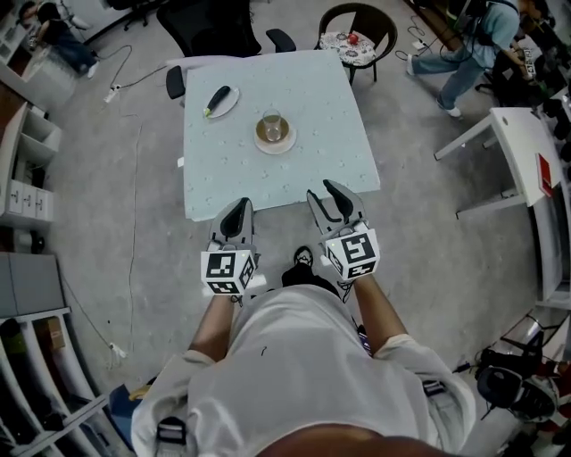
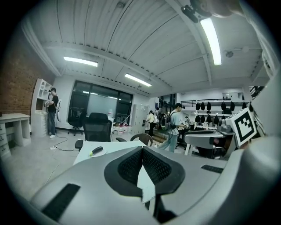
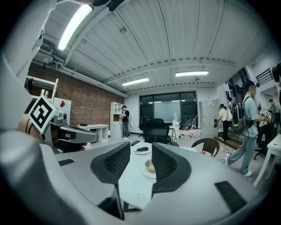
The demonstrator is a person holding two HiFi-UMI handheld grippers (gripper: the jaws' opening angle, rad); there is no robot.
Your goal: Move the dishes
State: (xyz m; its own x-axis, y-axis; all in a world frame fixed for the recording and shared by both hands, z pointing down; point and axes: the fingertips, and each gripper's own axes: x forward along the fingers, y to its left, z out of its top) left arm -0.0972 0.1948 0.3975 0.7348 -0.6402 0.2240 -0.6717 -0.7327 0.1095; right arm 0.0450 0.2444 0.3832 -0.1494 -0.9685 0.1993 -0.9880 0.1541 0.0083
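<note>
A pale blue square table (image 1: 330,134) stands ahead of me. On it lies a white plate with a dark long vegetable (image 1: 220,100), at the far left. A cup on a saucer (image 1: 274,132) sits near the middle. Both grippers hover off the table's near edge, touching nothing. My left gripper (image 1: 237,217) is shut and empty, its pads meeting (image 2: 142,149). My right gripper (image 1: 335,203) is open and empty. Between its jaws (image 3: 140,150) the cup and saucer (image 3: 149,167) and the vegetable plate (image 3: 142,150) show. The vegetable plate (image 2: 96,151) also shows in the left gripper view.
A black office chair (image 1: 212,27) stands at the table's far side and a wicker chair (image 1: 357,34) at its far right corner. A white desk (image 1: 525,143) is to the right, shelving (image 1: 27,178) to the left. A person (image 1: 471,45) walks at the far right.
</note>
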